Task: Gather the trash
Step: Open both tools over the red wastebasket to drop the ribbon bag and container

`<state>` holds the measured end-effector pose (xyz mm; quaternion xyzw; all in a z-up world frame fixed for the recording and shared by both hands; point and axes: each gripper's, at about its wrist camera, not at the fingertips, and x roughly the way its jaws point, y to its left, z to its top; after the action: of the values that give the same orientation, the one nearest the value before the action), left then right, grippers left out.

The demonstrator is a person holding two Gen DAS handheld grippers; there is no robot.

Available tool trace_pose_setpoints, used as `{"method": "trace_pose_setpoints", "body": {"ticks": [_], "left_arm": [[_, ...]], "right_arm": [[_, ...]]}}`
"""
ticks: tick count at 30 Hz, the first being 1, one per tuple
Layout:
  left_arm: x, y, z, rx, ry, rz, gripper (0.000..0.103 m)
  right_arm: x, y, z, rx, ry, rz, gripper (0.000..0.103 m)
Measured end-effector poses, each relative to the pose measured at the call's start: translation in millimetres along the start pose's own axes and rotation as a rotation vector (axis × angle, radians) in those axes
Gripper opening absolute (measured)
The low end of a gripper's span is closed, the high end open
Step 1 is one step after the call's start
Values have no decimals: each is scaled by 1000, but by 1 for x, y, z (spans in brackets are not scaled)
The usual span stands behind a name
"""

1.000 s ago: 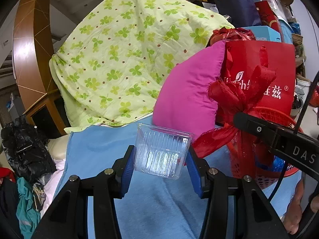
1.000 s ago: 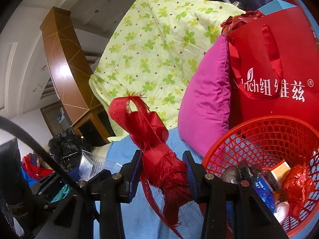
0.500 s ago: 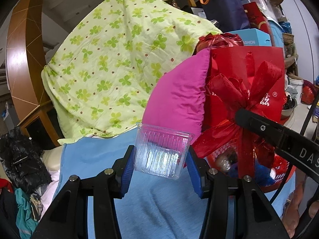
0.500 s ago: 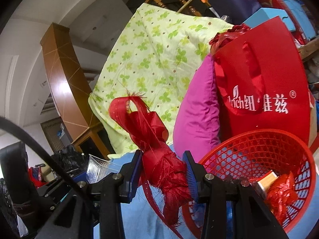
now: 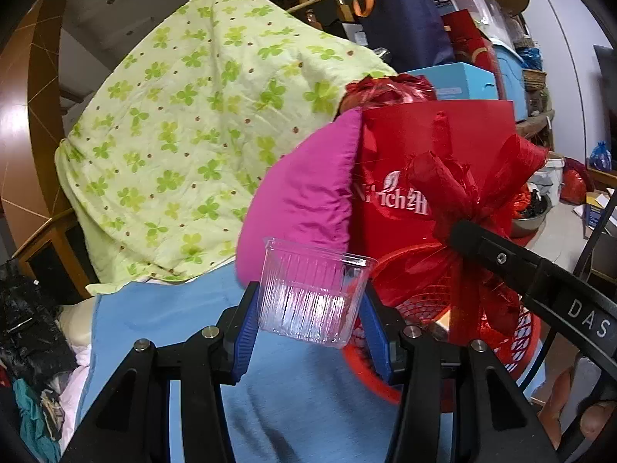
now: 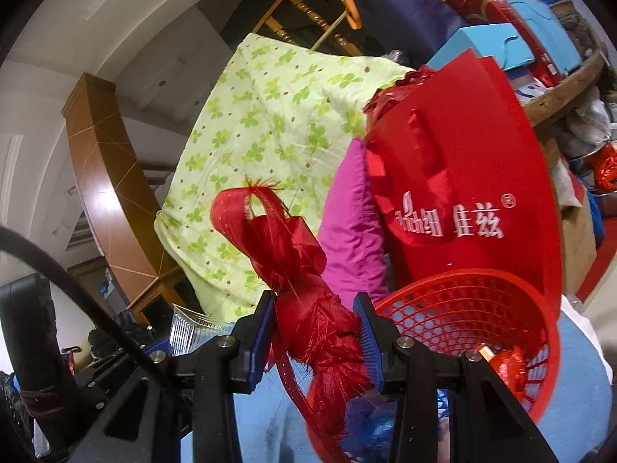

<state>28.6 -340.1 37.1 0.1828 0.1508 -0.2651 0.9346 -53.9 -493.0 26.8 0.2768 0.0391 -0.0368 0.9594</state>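
Left gripper: clamped on a clear ribbed plastic tub, blue pads pressing its two side walls; the tub is held open side up, above the blue sheet.
Right gripper: clamped on a crumpled red ribbon bow, its loop standing above the pads and frayed tails hanging below them.
Trash basket: a red mesh basket sits on the blue sheet, just right of and below the right gripper; a red wrapper and other scraps already lie inside.
Relative position: in the left wrist view the tub hangs beside the basket's near rim, not clearly over the opening; the bow hangs over or just inside the rim, I cannot tell which.
Surroundings: a pink pillow and a red gift bag stand just behind the basket; a green clover quilt is heaped behind those.
Risk, tub: thin walls may buckle under the squeeze and spring free; released short of the opening, it would land on the sheet.
Risk, bow: loose threads may catch on the pads or the mesh, so it may dangle rather than drop.
Risk, basket: a light basket on soft bedding may tip if a finger knocks its rim.
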Motion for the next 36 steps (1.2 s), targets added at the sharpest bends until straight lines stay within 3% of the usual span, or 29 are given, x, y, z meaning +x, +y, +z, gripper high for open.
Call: {"method": "trace_pose_setpoints", "body": {"ticks": [6, 19, 29, 31, 33, 36], "left_arm": [[7, -17, 1, 0, 8, -39, 52], [33, -35, -4, -25, 66, -115, 52], [63, -42, -11, -54, 150, -316, 54], [65, -44, -11, -51, 154, -341, 54], [67, -47, -12, -38, 156, -349, 54], [67, -48, -13, -30, 158, -347, 62]], "right_arm": [[-10, -20, 6, 30, -22, -41, 44], [-19, -81, 13, 236, -17, -171, 44], [-10, -90, 12, 292, 20, -179, 46], [-7, -89, 11, 288, 31, -180, 49], [-6, -89, 11, 290, 38, -179, 60], [-6, -89, 10, 301, 40, -167, 65]]}}
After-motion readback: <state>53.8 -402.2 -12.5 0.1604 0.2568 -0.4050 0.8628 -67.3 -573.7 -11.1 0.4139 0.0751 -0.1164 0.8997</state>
